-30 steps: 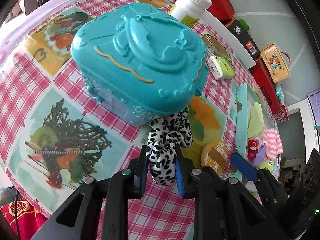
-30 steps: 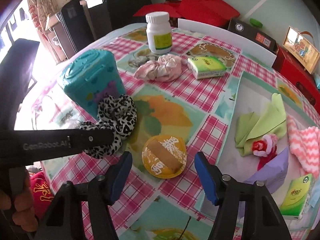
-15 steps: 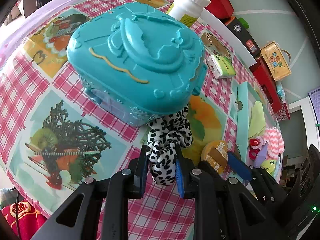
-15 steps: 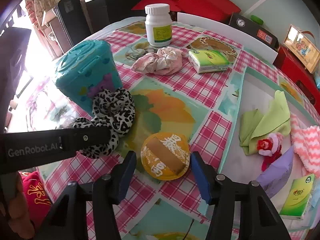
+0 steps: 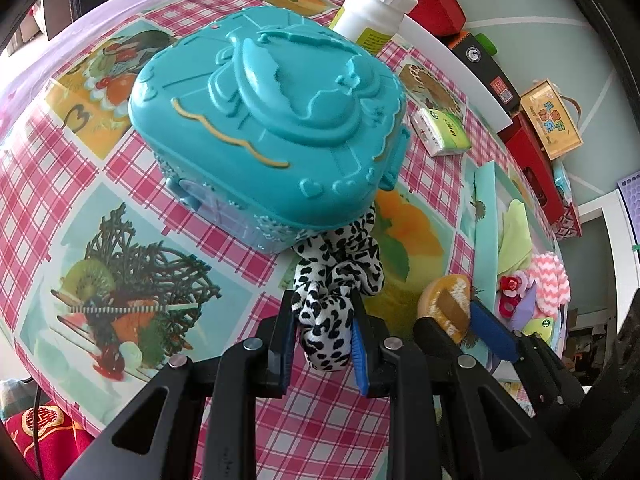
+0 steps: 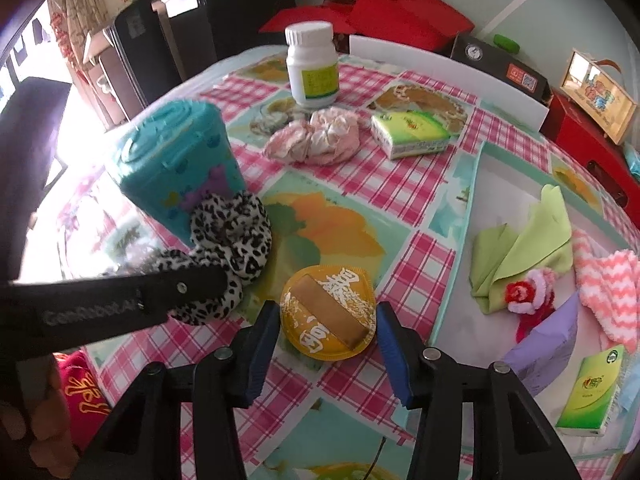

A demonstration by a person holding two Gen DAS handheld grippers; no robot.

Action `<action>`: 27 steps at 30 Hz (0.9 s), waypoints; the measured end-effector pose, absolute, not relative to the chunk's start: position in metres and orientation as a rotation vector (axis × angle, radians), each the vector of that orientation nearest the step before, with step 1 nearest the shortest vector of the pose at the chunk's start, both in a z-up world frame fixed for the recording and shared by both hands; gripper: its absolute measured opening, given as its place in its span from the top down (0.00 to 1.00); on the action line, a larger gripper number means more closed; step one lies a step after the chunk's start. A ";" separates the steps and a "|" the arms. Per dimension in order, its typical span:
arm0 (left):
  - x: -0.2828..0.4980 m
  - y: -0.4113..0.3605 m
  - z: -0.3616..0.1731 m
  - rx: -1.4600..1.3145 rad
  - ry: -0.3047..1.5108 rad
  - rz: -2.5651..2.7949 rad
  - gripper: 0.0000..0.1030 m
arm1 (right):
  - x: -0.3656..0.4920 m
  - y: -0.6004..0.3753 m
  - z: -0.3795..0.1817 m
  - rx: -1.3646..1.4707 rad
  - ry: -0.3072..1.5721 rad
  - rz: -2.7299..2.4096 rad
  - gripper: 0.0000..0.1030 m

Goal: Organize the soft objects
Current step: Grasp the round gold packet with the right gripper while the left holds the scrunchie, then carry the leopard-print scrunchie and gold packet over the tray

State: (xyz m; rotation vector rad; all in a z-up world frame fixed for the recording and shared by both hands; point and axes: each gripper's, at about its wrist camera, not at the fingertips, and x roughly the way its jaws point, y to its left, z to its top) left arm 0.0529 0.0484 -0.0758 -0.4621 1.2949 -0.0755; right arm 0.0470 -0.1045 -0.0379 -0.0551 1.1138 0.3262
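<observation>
Narrowly, left tongs [image 5: 322, 334] pinching leopard scrunchie [image 5: 334, 292], right tongs [image 6: 326, 342] flanking orange pouch [image 6: 328, 318]

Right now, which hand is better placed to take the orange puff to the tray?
Right. Its jaws straddle the orange puff, and the tray lies just to its right. The left gripper is already clamped on the leopard scrunchie.

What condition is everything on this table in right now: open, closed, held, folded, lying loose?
Teal case: lid closed.
White bottle: upright, capped.
Leopard scrunchie: clamped in the left hand-held gripper.
Orange puff: on the table, between the right hand-held gripper pads.
Pink scrunchie: lying loose.
Green cloth: folded in the tray.
</observation>
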 end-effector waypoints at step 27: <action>0.059 0.005 -0.032 -0.321 1.152 -0.185 0.76 | 0.068 -0.179 0.004 0.189 0.974 0.110 0.50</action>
